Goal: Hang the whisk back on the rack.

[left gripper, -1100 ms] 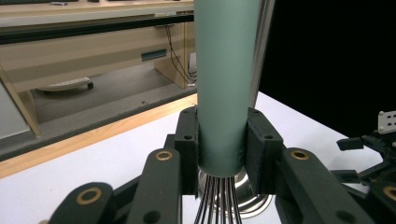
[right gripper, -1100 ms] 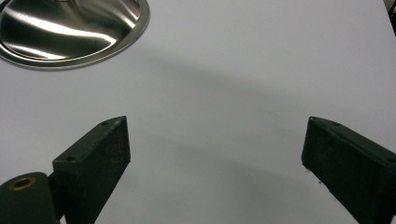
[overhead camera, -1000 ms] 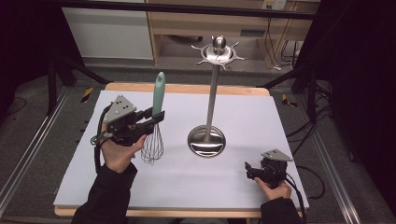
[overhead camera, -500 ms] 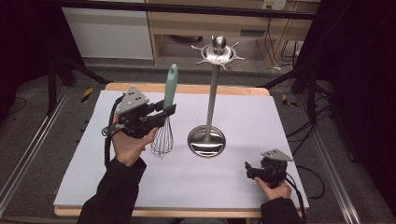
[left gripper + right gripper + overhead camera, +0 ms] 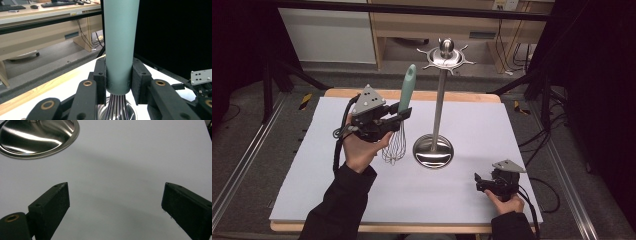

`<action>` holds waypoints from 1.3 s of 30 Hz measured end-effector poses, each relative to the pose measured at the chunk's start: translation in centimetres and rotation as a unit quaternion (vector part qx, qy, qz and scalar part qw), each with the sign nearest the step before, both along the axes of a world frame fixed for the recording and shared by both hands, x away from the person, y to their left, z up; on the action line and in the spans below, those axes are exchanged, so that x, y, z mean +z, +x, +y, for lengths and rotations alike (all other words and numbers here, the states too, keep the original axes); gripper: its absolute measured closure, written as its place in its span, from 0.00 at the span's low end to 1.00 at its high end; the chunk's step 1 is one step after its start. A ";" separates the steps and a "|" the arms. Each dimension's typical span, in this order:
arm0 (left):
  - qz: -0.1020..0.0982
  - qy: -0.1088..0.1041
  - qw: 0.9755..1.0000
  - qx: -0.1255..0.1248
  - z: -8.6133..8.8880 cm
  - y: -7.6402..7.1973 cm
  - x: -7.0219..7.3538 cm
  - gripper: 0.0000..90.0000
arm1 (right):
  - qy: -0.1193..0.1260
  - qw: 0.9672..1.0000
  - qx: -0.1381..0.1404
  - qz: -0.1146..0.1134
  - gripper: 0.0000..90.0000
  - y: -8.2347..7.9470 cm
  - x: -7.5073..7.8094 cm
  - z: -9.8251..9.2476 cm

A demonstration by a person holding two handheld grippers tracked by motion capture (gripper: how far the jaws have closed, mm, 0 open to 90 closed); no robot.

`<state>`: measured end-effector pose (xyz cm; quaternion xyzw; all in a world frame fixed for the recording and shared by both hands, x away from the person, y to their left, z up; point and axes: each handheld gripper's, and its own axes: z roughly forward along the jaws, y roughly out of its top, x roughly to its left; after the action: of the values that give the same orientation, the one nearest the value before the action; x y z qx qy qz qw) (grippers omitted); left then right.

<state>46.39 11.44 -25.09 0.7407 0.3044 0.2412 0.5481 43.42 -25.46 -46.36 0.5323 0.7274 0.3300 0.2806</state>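
Here, in the high view, the left tool point(image 5: 399, 116) clamps the mint handle of a whisk point(image 5: 400, 120), held upright just left of the steel stand point(image 5: 434, 147) on the white tabletop point(image 5: 312, 165); the right tool point(image 5: 479, 181) rests low, right of the stand's base. In the left gripper view, both jaws press the handle's lower end above the wires. In the right gripper view, the jaws stand wide apart, gripping nothing, with the stand's base ahead.

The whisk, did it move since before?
Yes. The whisk, clamped in the left hand-held gripper, moved right, closer to the steel stand, and slightly away from the person.
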 end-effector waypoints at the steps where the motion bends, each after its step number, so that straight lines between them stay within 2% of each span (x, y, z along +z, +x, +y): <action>1: 0.002 -0.001 1.000 0.000 -0.1 0.0 0.0 0.76 | 0.000 1.000 0.000 0.000 0.09 0.0 0.0 0.0; 24: 0.009 0.014 1.000 -0.002 -1.5 1.5 0.2 0.76 | 0.001 1.000 0.000 0.002 0.09 0.0 0.0 0.0; 39: 0.013 0.013 1.000 -0.001 -2.8 2.6 -0.2 0.76 | 0.002 1.000 0.000 0.002 0.09 0.0 0.0 0.0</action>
<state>48.95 8.68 -25.27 0.7509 0.3081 0.2348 0.5348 43.45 -25.46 -46.36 0.5337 0.7271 0.3305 0.2778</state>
